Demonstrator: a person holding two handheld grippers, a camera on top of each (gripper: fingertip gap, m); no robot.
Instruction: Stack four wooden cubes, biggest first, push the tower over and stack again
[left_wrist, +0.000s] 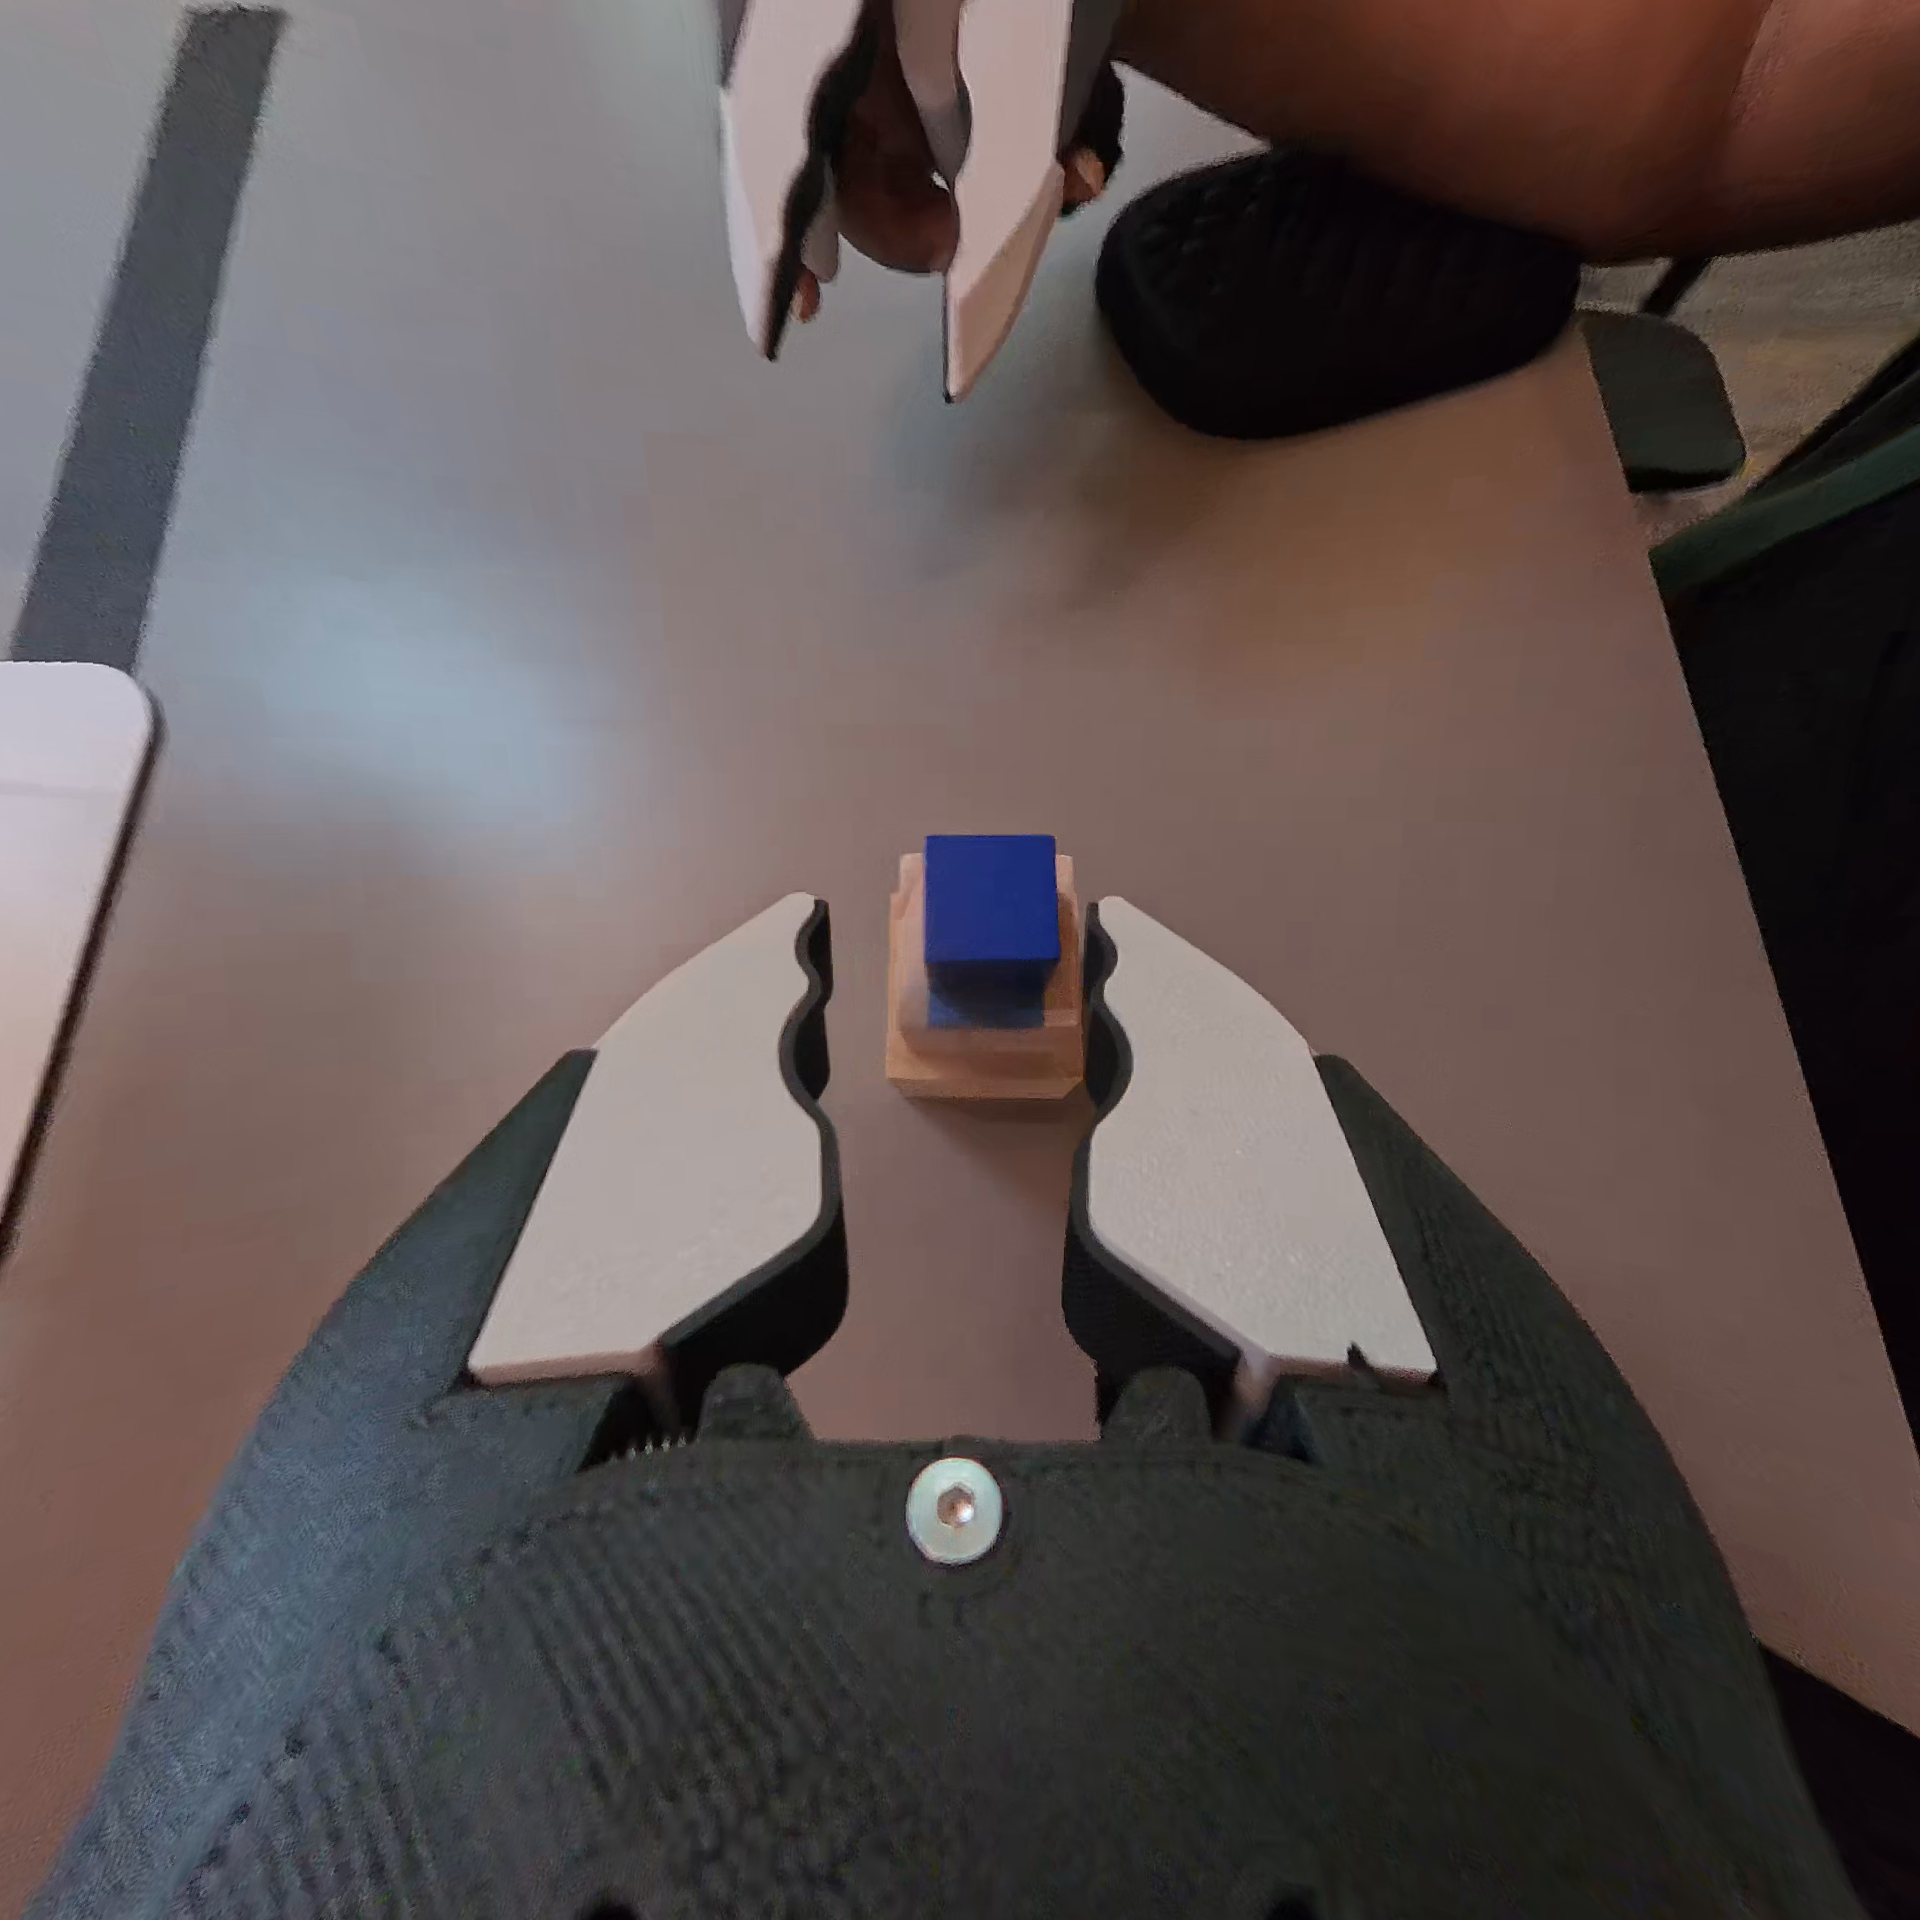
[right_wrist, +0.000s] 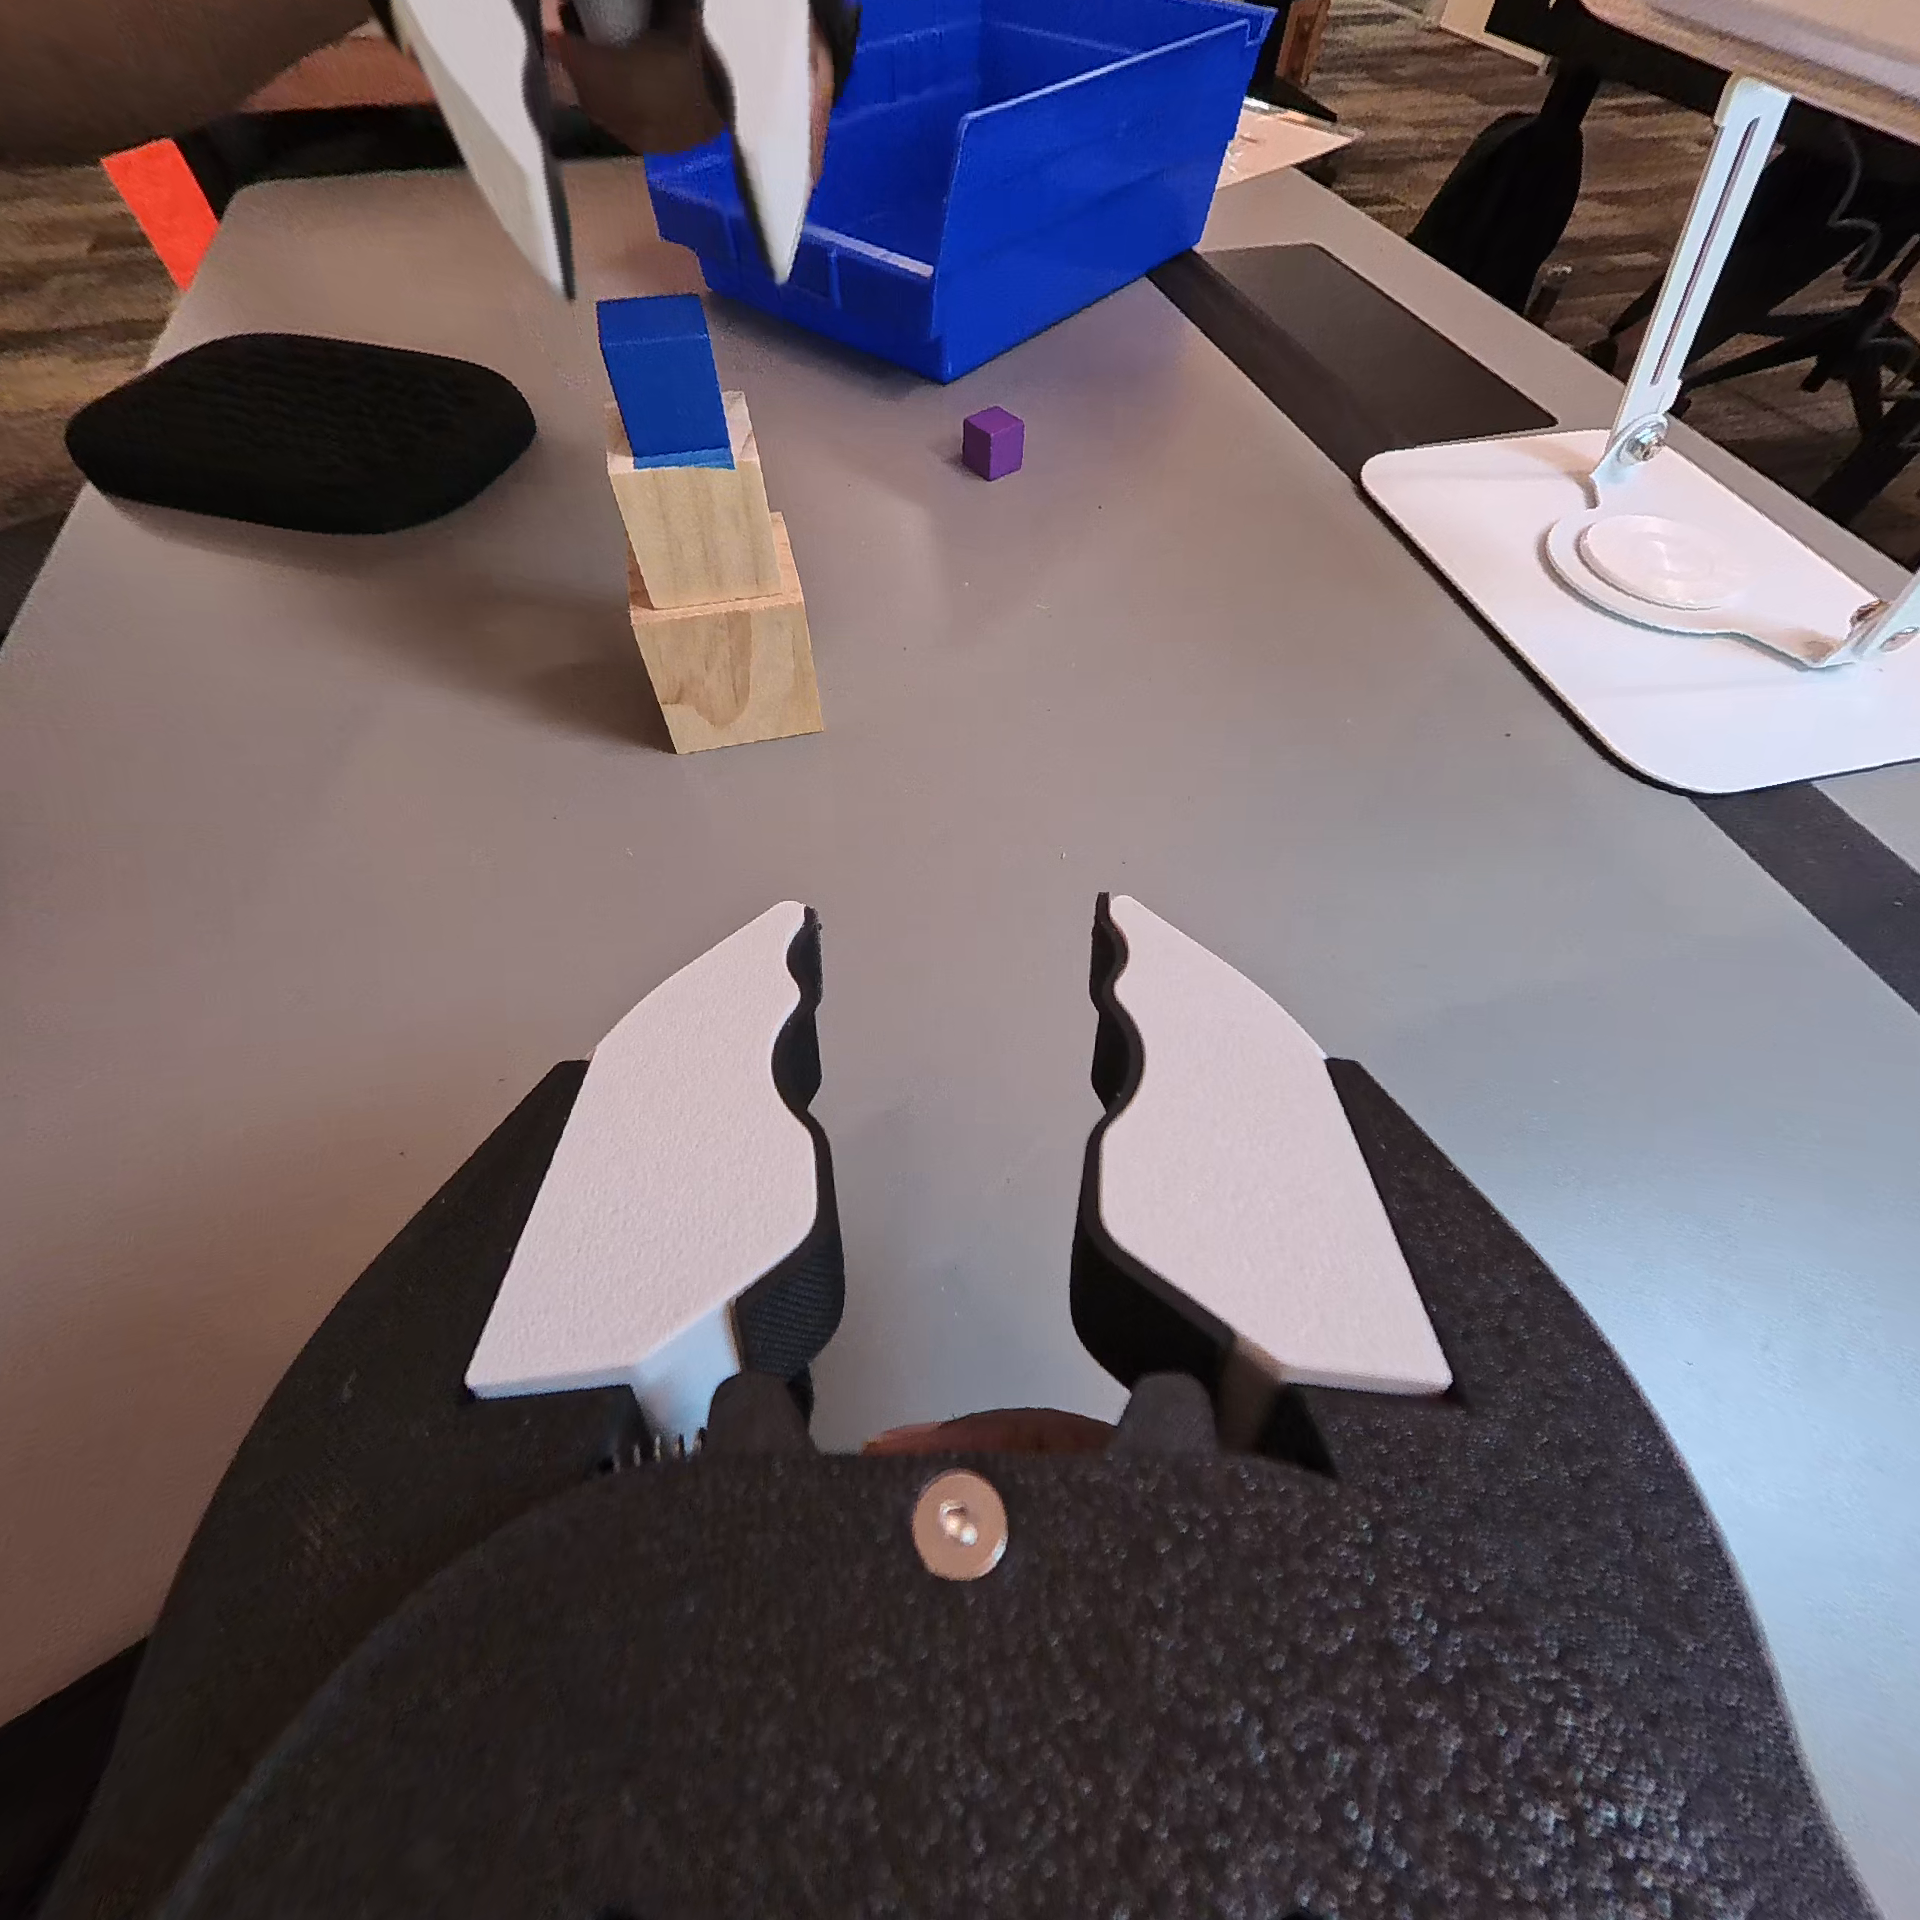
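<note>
Item: purple cube (right_wrist: 993, 443), smallest of four, stood alone on the grey table (right_wrist: 1039, 831), well apart from the three-cube tower (right_wrist: 707, 540). Judged light, rigid, smooth-painted; best pinched across opposite flat faces. Left gripper (left_wrist: 956, 914) hung spread above the blue cube (left_wrist: 989, 899), holding nothing; right gripper (right_wrist: 956, 914) likewise spread, unladen.

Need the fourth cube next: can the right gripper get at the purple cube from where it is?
Probably yes. The right gripper is open with nothing in it, and bare table lies between it and the purple cube; the tower stands off to the left.

Black textured tool (right_wrist: 956, 914), white fingers (right_wrist: 675, 1143), silver screw (right_wrist: 958, 1536).
</note>
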